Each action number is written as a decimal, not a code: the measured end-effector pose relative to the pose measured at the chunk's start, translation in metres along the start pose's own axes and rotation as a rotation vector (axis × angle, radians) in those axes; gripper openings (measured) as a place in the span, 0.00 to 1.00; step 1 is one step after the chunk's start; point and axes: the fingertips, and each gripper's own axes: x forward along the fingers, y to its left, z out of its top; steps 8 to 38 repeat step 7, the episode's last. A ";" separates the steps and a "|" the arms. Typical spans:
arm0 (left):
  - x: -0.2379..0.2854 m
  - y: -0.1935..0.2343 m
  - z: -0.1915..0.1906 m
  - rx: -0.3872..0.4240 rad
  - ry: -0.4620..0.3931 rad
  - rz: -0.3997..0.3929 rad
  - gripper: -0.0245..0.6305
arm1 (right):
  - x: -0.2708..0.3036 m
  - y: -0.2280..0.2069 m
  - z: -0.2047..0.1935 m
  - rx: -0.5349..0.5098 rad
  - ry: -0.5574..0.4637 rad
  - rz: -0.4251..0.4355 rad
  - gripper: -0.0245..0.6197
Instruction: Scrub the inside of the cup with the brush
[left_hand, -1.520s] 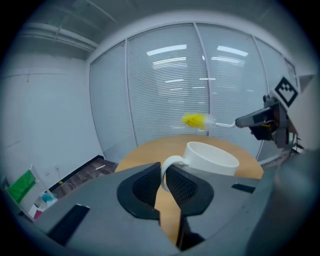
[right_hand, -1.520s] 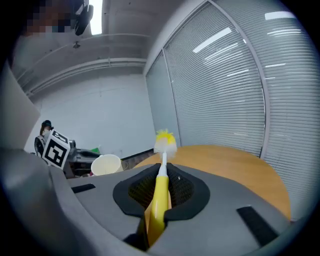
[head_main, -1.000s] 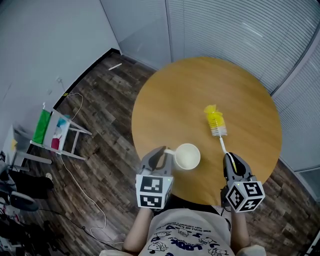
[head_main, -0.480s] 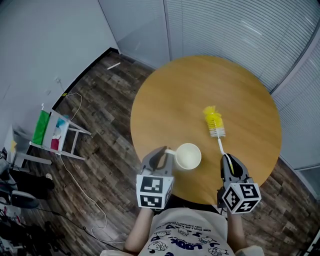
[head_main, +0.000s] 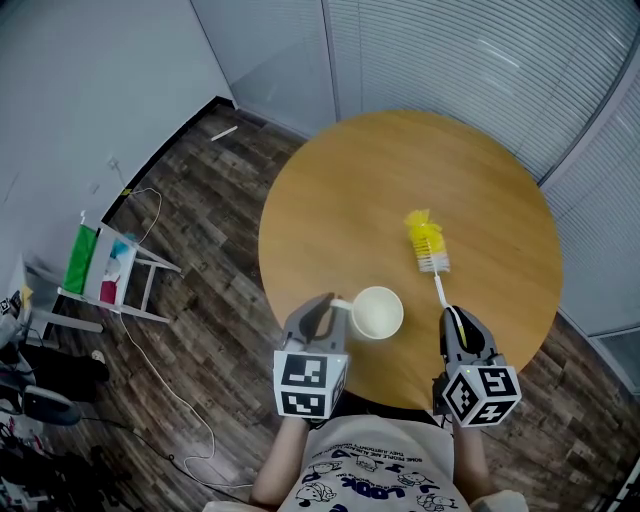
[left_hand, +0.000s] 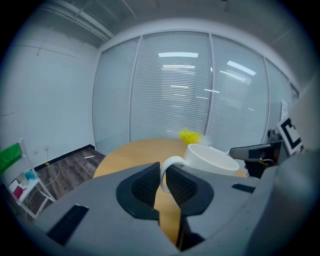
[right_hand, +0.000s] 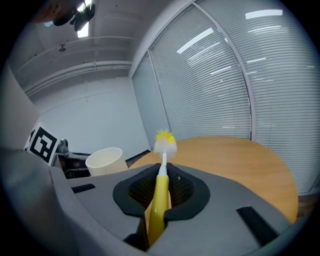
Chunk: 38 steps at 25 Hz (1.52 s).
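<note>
The left gripper (head_main: 325, 312) has its jaws pinched on the thin loop handle (left_hand: 166, 172) of the white cup (head_main: 376, 312). The cup stands open side up close to the near edge of the round table (head_main: 400, 170). The right gripper (head_main: 457, 320) has its jaws pressed shut on the yellow grip of the brush (head_main: 431, 250), whose bristle head points away across the table, well apart from the cup. The main risk, as I judge it, lies in the hold on the cup. The handle is narrow and smooth and caught only at the loop, so when bristles push against the inner wall the cup can swivel between the pads or slip out. Being so close to the table edge, it could then tip off toward the person. The brush is long and gripped at its far end, so the head may wobble, strike the rim instead of entering the mouth, and knock the cup sideways. The brush must also swing round to point into the cup, and a hurried turn could twist the grip loose in the jaws. Pressing too hard could bend the thin white stem. Whether the cup rests on the table or is lifted slightly, I cannot tell.
</note>
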 end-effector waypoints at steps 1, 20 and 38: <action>0.001 -0.001 0.000 0.001 0.000 -0.002 0.09 | 0.000 0.000 0.000 -0.001 0.000 0.000 0.11; 0.002 -0.004 -0.002 0.003 -0.001 -0.006 0.09 | 0.002 0.000 -0.005 0.005 0.009 -0.001 0.11; 0.002 -0.004 -0.002 0.003 -0.001 -0.006 0.09 | 0.002 0.000 -0.005 0.005 0.009 -0.001 0.11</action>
